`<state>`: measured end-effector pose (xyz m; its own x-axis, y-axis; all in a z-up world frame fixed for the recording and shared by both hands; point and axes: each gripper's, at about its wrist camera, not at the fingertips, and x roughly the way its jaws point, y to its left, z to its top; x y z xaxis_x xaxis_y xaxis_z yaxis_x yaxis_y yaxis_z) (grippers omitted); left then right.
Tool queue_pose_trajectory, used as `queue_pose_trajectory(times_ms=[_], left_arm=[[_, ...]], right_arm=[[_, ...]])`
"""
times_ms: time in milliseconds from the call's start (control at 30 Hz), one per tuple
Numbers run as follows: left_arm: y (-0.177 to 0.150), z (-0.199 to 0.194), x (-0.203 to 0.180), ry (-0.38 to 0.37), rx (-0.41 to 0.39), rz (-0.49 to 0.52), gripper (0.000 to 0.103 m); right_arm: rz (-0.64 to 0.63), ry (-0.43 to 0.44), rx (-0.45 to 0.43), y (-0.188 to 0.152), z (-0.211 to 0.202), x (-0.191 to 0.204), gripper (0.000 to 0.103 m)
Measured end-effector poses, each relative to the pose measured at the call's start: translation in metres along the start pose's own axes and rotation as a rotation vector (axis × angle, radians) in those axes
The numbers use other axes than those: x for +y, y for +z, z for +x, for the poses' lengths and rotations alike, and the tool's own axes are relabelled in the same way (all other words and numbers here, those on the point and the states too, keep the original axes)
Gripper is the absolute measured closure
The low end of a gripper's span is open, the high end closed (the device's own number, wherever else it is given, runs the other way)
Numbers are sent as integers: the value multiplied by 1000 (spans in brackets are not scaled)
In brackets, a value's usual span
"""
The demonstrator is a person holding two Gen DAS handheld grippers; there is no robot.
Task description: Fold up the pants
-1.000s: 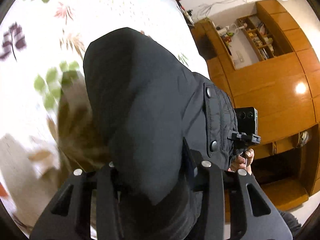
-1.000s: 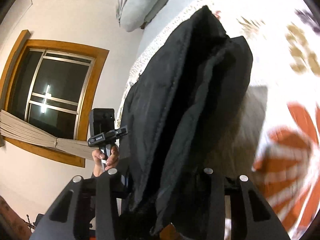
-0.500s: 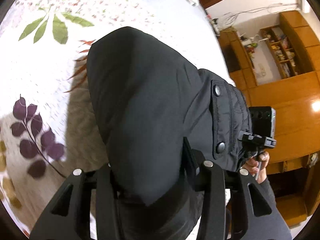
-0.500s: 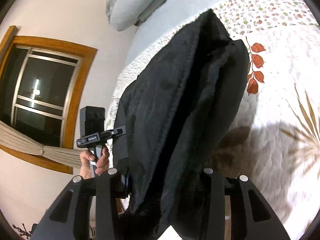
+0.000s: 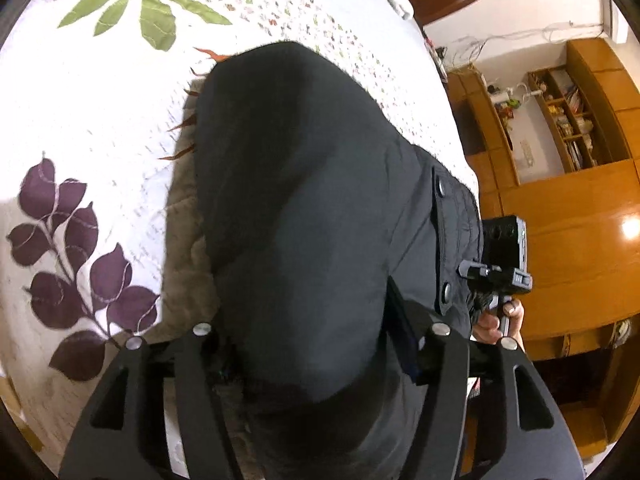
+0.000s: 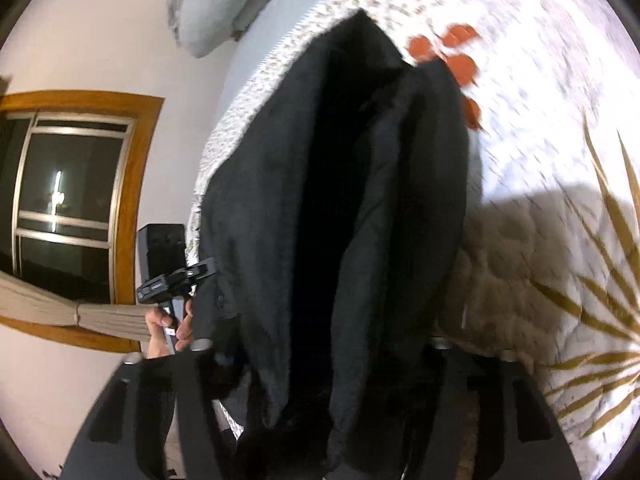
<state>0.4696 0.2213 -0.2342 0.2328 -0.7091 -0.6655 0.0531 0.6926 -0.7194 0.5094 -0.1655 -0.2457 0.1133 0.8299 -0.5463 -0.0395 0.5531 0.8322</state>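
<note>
White quilted bedspread (image 5: 100, 92) printed with green, purple and rust leaves spreads under me, with an orange wooden wall cabinet (image 5: 576, 216) at three o'clock in my left view and a wood-framed dark window (image 6: 68, 196) at nine o'clock in my right view. A grey pillow (image 6: 208, 12) lies at eleven o'clock there.

My left gripper (image 5: 316, 344) is clenched on the black padded pants (image 5: 304, 208), the cloth bunched between both fingers (image 5: 192, 392) and hanging away toward twelve o'clock, above the bedspread. Two metal snaps show on a flap at three o'clock of the cloth.

My right gripper (image 6: 320, 364) is likewise clamped on the same pants (image 6: 332, 200), which hang in long vertical folds over the bed.

Each view catches the other gripper beside the cloth: the right one (image 5: 500, 272) at four o'clock, the left (image 6: 168, 272) at eight o'clock, each in a bare hand.
</note>
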Motion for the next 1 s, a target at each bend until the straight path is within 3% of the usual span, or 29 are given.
queue_pose_trajectory(times_ms=[100, 167, 367, 400, 467, 567, 733, 833, 1000], left_arm=[[-7, -25, -6, 41, -75, 33, 35], [-18, -41, -18, 125, -120, 88, 24], [-59, -51, -41, 284, -144, 213, 20], [-64, -46, -42, 331, -139, 230, 20], [-68, -42, -32, 378, -138, 216, 15], [-71, -46, -18, 343, -149, 146, 14], [-97, -86, -31, 304, -285, 105, 12], [-138, -118, -46, 309, -369, 118, 11], [-224, -160, -76, 400, -486, 167, 4]], right_arm=[[28, 18, -63, -7, -19, 5, 26], [32, 1, -126, -17, -42, 6, 24], [-17, -53, -172, -56, -70, 9, 23], [-30, -124, -174, -63, -66, 10, 23], [-28, -187, -171, -68, -64, 3, 22], [1, -231, -174, -73, -64, -2, 22], [35, -153, -285, -107, -107, 16, 22], [15, -173, -345, -147, -123, 35, 20], [-54, -319, -483, -244, -142, 67, 10]])
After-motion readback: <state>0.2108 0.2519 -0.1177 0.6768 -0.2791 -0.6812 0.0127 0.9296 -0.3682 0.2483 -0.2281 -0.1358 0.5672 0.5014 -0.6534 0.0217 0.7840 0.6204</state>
